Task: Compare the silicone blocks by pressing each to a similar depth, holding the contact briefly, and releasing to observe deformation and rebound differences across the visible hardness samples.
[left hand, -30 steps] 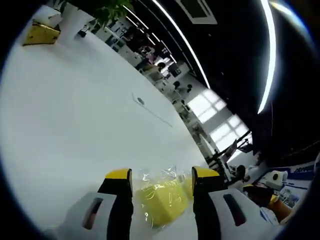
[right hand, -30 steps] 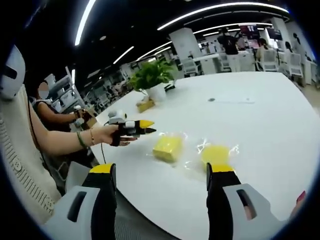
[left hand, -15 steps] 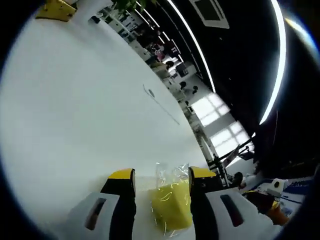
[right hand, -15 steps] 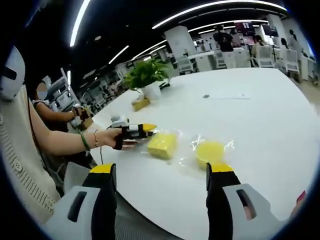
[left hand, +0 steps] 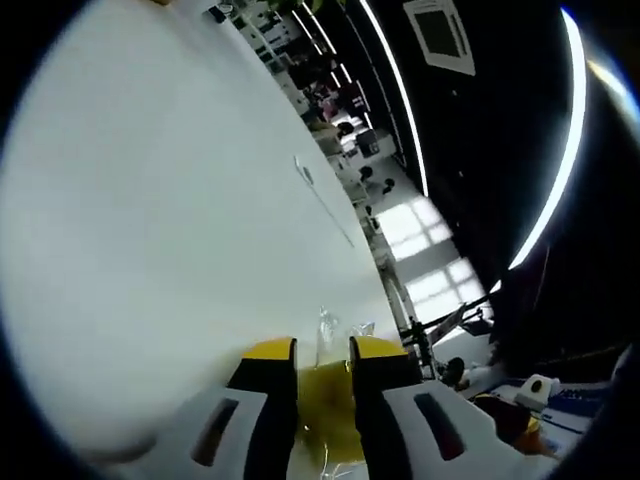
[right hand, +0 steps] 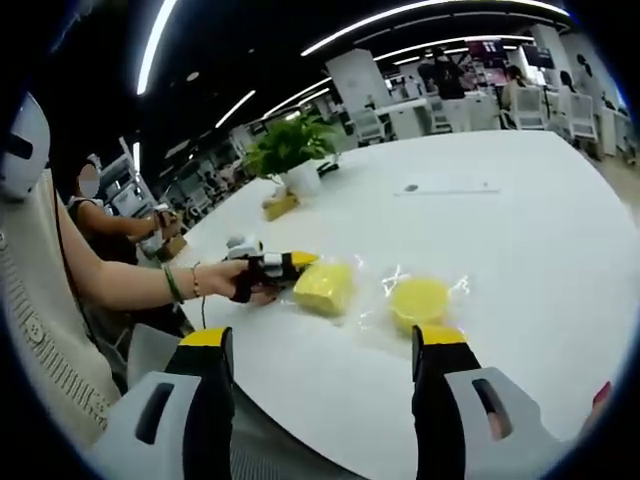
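**Two bagged silicone blocks on white table; left gripper closing on the square one**

- White table (right hand: 520,200): one, large, round-edged; bears all items below.
- Potted plant (right hand: 292,150): one, at the far side of the table, in a white pot; a small yellow object lies just beside it.
- Silicone blocks, yellow, each in clear wrap: two. Square block (right hand: 325,285) lies nearer the person's hand; round block (right hand: 420,298) lies just beside it, apart from it, ahead of the right gripper.
- Left gripper (left hand: 322,352): one; jaws narrow, tips either side of the square block (left hand: 325,420); contact cannot be told. In the right gripper view its yellow tips meet the block's edge.
- Right gripper (right hand: 325,340): one; jaws wide apart, holding nothing, short of the round block.

Change since a second ago: the left gripper's jaws have drawn closer together, and it has reached the square block from a position clear of it.
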`<control>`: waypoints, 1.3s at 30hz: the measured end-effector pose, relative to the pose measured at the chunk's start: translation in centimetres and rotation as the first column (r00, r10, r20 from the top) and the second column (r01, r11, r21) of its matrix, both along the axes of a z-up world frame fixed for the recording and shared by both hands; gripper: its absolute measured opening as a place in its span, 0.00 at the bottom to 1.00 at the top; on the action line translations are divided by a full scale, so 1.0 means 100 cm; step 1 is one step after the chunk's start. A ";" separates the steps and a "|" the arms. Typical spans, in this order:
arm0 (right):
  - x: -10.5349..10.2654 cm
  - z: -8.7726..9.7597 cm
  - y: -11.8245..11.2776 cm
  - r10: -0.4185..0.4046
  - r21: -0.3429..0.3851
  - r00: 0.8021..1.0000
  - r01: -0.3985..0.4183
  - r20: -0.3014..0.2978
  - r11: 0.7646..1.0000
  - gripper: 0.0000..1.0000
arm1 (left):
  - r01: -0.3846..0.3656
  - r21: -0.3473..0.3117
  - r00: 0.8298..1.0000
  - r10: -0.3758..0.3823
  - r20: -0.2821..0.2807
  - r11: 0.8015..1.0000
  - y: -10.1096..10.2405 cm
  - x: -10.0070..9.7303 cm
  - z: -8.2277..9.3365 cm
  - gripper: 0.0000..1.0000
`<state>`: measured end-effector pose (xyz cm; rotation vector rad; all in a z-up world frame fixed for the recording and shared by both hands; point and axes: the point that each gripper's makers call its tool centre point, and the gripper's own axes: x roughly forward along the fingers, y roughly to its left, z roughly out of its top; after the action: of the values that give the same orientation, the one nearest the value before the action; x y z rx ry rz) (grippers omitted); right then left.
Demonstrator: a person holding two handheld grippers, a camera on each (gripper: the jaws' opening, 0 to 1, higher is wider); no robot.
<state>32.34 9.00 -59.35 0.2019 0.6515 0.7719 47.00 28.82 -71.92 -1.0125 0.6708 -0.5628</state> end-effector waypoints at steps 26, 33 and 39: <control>-0.004 0.004 0.001 0.018 -0.004 1.000 -0.018 0.014 1.000 0.66 | 0.001 0.101 0.997 -0.009 0.076 0.995 -0.003 -0.001 0.021 0.00; -0.008 0.013 0.003 0.021 0.001 0.999 -0.021 0.030 1.000 0.68 | 0.026 0.132 0.996 -0.036 0.076 0.991 -0.006 -0.006 0.033 0.00; -0.013 0.020 0.004 0.019 0.012 0.999 -0.019 0.034 1.000 0.70 | 0.078 0.177 0.987 -0.101 0.125 0.981 -0.018 -0.015 0.054 0.00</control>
<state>31.00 9.41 -57.33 0.1939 0.6175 0.7965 45.45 27.05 -66.56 -0.7794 0.6368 -0.6341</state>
